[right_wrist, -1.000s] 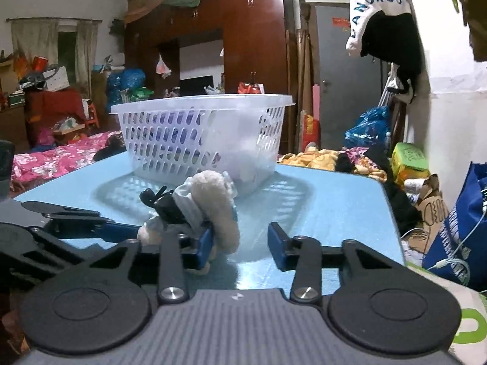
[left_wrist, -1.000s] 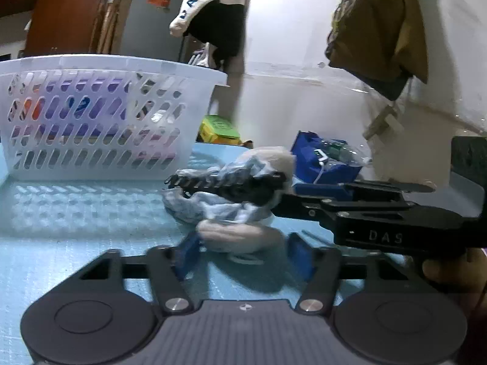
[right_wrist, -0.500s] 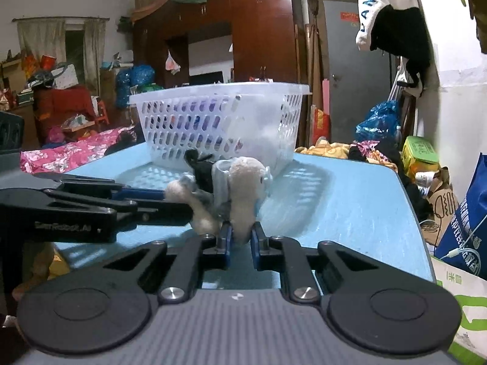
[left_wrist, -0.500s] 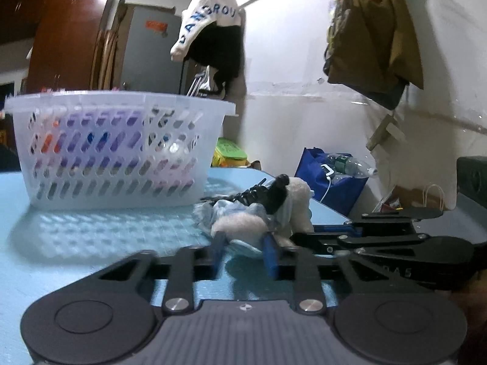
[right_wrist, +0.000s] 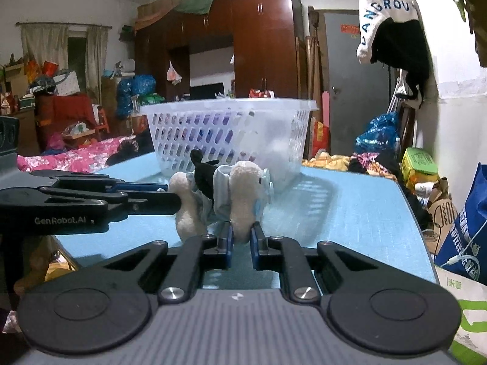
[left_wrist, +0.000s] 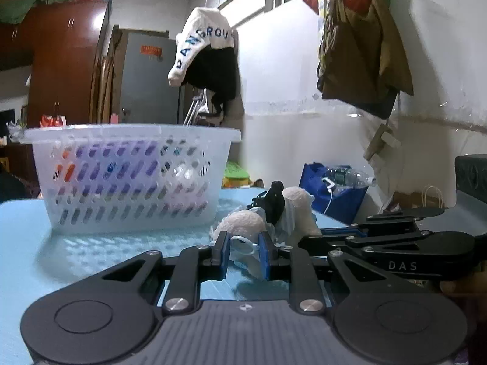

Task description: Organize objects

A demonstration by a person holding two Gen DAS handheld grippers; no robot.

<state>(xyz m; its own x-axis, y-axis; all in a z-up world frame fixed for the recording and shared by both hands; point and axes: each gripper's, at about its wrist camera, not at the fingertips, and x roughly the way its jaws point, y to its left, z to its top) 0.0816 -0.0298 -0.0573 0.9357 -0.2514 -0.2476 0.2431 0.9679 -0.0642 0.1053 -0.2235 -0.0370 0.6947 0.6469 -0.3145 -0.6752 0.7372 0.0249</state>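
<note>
Both claws grip one small plush toy [left_wrist: 268, 219], a cream-white animal dressed in pale blue cloth with a black piece on top. It is held just above the light blue tabletop [left_wrist: 106, 252], which shows a shadow under it in the left wrist view.

The left claw [left_wrist: 243, 251] has its blue-padded fingers closed on one cream limb of the toy, with a pale blue loop of cloth showing between them. The right claw [right_wrist: 241, 241] pinches the bottom of another cream limb, its fingers drawn in close on either side. In the right wrist view the left claw reaches in from the left and meets the toy at its left limb [right_wrist: 185, 210]; in the left wrist view the right claw [left_wrist: 307, 238] comes in from the right.

Farther back on the tabletop stands a white slotted laundry basket [left_wrist: 127, 179] (purple and orange things show through its holes, too blurred to name). The toy is near the basket's right end, outside it and apart from it.

A blue bag [left_wrist: 331, 188] sits beyond the tabletop's far right edge.
</note>
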